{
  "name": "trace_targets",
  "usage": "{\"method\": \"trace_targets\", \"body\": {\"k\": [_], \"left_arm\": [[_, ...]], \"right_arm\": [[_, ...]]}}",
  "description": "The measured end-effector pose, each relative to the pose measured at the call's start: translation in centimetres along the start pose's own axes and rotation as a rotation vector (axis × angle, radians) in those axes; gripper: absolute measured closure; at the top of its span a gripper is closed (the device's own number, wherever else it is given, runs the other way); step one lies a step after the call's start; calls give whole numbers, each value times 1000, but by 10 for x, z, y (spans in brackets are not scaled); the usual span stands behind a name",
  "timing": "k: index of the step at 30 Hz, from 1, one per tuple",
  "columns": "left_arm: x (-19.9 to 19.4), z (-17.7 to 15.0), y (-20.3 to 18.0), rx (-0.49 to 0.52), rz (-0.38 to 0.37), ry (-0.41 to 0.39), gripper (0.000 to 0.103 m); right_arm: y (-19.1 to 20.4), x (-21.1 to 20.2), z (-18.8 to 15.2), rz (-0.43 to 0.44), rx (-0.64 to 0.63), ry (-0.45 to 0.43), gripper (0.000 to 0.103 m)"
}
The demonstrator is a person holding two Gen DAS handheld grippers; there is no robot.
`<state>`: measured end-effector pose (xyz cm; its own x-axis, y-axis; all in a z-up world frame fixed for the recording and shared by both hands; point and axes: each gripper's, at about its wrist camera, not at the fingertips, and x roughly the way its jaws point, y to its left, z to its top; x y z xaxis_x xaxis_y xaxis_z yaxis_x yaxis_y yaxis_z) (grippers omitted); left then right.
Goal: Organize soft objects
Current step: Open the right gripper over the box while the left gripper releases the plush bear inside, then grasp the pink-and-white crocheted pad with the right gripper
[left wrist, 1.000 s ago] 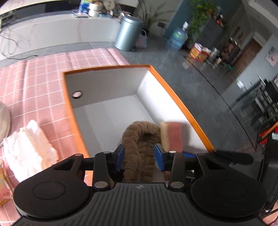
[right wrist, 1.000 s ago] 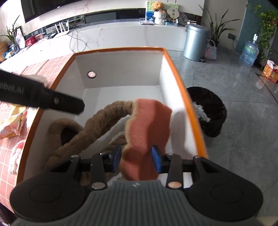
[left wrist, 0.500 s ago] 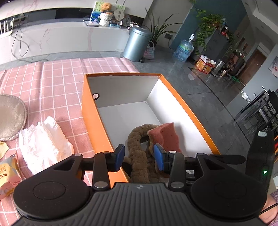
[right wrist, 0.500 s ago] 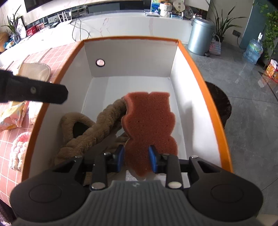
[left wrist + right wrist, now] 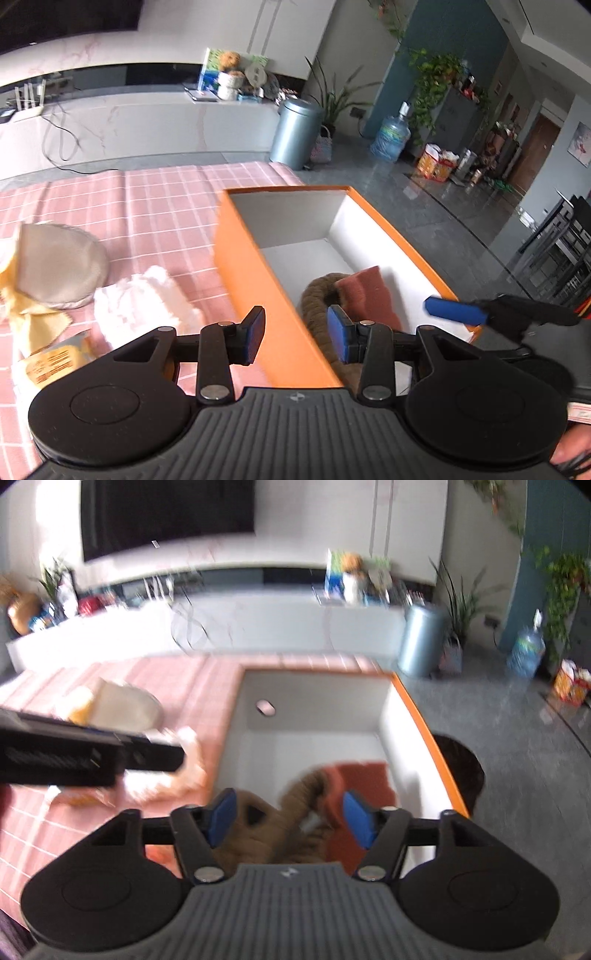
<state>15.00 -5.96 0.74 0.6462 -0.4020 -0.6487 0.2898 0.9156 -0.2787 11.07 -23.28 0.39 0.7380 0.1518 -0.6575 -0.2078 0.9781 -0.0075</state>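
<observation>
Both grippers have pulled back and up from the orange box since the earlier frames, and the right one has let go of the pink sponge, which now lies inside the box instead of standing between its pads.

On the left of the pink checked cloth several things are not yet sorted: a round beige cushion with a yellow cloth beside it, a snack packet near the front edge, and a white fluffy towel just beside the box wall.

The left gripper has its jaws partly apart with nothing between them; it hangs over the near wall of the box.

Inside the box, the brown plush rope lies coiled at the near end, and the sponge rests against it toward the right wall. The far half of the box is bare.

The right gripper has just been opening; its jaws now stand wide apart and hold nothing, with rope and sponge below them.

I judge that two soft things are stored and that the towel, the cushion and perhaps the yellow cloth remain, so the task is about half finished.
</observation>
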Motion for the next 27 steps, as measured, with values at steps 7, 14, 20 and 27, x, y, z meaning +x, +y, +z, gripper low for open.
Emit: {"method": "trace_targets", "body": {"k": [7, 14, 20, 27], "left_arm": [[-36, -27, 33, -30, 80, -79, 57], [-63, -59, 61, -64, 143, -141, 57], [-75, -84, 84, -116, 239, -155, 57], [-86, -107, 109, -183, 247, -114, 57]], "right_arm": [[47, -26, -8, 53, -5, -106, 30], [89, -35, -28, 88, -24, -152, 29], [113, -27, -40, 79, -60, -124, 27], [118, -13, -48, 61, -66, -37, 27]]}}
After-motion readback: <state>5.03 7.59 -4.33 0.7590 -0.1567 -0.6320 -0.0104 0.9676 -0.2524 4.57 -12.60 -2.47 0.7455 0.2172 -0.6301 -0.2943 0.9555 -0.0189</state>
